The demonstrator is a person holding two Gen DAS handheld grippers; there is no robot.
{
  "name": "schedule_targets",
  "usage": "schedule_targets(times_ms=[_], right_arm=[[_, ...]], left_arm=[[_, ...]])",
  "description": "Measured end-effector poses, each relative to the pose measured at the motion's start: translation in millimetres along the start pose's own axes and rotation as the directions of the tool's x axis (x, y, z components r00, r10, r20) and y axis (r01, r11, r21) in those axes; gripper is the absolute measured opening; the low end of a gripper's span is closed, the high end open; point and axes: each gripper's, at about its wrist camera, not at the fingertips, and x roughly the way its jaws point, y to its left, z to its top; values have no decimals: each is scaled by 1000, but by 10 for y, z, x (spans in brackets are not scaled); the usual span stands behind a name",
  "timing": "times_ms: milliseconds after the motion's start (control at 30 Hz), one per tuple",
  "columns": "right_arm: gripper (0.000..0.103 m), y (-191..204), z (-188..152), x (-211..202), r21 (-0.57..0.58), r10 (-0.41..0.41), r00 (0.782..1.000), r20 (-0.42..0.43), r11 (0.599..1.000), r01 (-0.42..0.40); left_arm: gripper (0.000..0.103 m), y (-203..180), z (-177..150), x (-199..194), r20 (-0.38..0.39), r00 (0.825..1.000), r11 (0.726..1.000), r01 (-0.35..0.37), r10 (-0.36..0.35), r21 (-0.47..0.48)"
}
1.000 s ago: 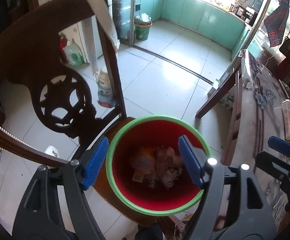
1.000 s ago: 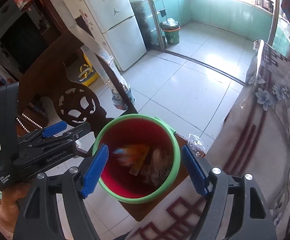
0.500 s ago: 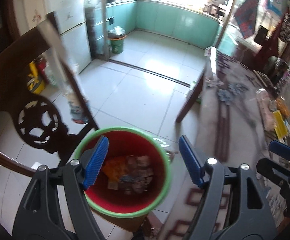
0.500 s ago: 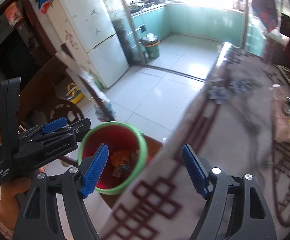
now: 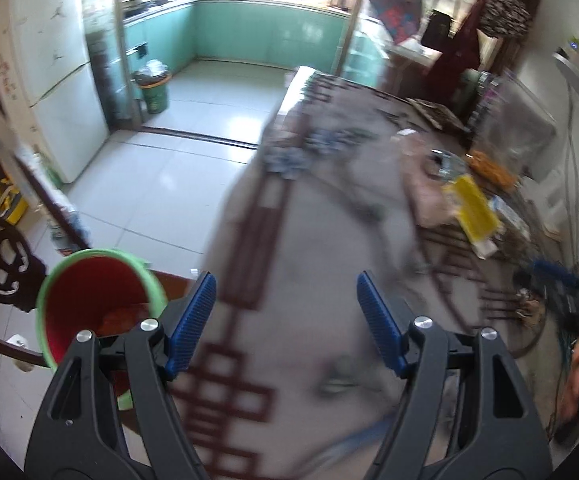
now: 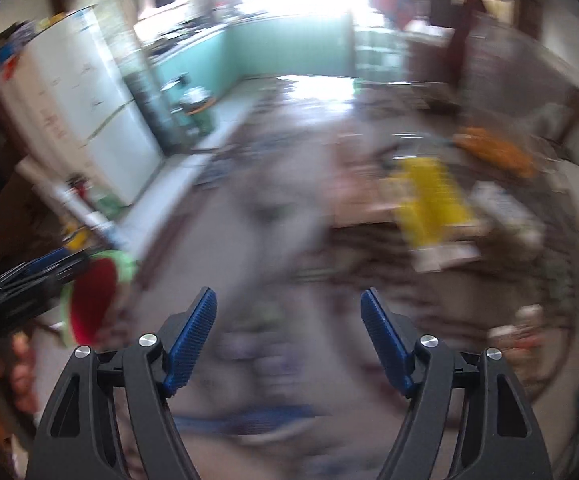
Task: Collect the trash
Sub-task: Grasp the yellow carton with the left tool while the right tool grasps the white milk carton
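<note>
Hovering over the tablecloth (image 5: pixel 321 216), left claw (image 5: pixel 285 320) wide, right claw (image 6: pixel 289 332) closing, both empty.

bin (image 5: pixel 97 300) left of table (image 5: pixel 309 240) | packet (image 5: pixel 475 210) on table

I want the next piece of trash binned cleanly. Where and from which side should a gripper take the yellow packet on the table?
The yellow packet lies flat and long on the patterned table. Probably best from above, pads across its narrow width near the pale lower end, where an edge seems free. The view is blurred, so this is a guess.
</note>
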Motion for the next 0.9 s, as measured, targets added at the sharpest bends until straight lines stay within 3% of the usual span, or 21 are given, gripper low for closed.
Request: schedule_targets(times_ms=[167, 300, 467, 633, 700, 767, 900], right_arm=[[65, -1292, 423, 260, 14, -148, 988, -52, 989, 149], [66, -1873, 661, 675, -62, -184, 968, -169, 982, 176], [66, -2183, 707, 1143, -124, -74, 951, -301, 992, 38], [71, -2222, 695, 1314, -177, -23, 943, -331, 983, -38], [67, -2248, 654, 1375, -193, -11, 939, -342, 979, -59], [59, -2266, 668, 1369, -182, 9, 945, -328, 981, -73], [53, -2502, 666, 1154, -11, 122, 966, -229, 992, -128]], left_arm=[[70, -615, -4, 118, -23, 998, 998, 57, -57, 36], [70, -1095, 58, 285, -61, 991, 992, 119, -117, 36], [70, -1687, 242, 528, -93, 983, 985, 165, -160, 52], [72, -2293, 516, 909, -125, 976, 978, 190, -178, 91], [73, -2485, 605, 1091, -144, 973, 976, 194, -179, 96], [73, -2642, 671, 1276, -162, 972, 977, 186, -167, 107], [73, -2871, 729, 1695, -197, 974, 982, 139, -113, 125]])
